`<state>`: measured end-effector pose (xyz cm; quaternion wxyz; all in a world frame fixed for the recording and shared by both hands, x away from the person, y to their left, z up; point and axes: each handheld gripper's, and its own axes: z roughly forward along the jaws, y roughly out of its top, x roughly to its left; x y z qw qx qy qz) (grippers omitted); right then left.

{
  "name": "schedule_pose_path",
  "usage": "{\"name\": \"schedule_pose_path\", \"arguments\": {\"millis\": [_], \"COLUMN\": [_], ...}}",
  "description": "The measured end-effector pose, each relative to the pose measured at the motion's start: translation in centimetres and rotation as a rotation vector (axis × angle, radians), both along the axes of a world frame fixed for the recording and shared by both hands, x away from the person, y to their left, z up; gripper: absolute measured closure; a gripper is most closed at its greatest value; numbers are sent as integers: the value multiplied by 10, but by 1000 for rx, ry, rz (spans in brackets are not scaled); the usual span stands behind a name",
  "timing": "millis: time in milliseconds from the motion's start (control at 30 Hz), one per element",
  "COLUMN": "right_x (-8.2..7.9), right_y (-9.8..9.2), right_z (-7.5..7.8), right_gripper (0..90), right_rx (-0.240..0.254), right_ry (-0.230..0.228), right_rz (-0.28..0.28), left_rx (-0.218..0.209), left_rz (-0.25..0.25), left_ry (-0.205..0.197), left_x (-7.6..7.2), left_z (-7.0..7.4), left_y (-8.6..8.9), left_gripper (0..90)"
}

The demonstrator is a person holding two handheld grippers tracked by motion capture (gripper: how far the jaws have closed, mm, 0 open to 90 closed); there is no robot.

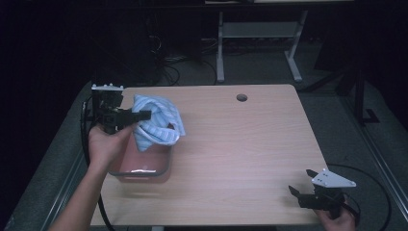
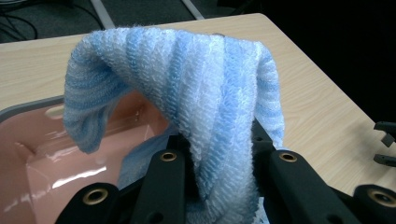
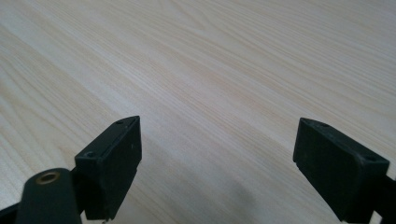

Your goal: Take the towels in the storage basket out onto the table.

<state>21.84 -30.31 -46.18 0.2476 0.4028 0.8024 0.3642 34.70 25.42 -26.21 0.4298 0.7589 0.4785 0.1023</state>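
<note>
pale wood-grain table (image 1: 240,144), smooth, rounded corners, dark room behind. fluffy ribbed blue-and-white striped towel (image 1: 158,120) hangs bunched over a glossy pink rectangular plastic bin (image 1: 144,166) near the table's left edge. left gripper (image 1: 144,115) held level above the bin, jaws clamped on the towel's folds. right gripper (image 1: 300,182) low at the near right corner, jaws spread wide, holding nothing.

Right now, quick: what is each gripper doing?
Left gripper: closed on the blue striped towel, held above the pink tub.
Right gripper: open, holding nothing, over the table.
</note>
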Motion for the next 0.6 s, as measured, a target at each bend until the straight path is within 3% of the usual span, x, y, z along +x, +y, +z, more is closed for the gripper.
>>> {"name": "schedule_pose_path", "arguments": {"millis": [600], "right_x": [-3], "right_y": [-4], "right_z": [0], "right_gripper": [148], "right_rx": [13], "right_ry": [-11], "right_rz": [-12], "left_rx": [13], "left_rz": [-63], "left_ry": [6], "left_x": [10], "left_z": [-2], "left_y": [-36], "left_gripper": [739]}}
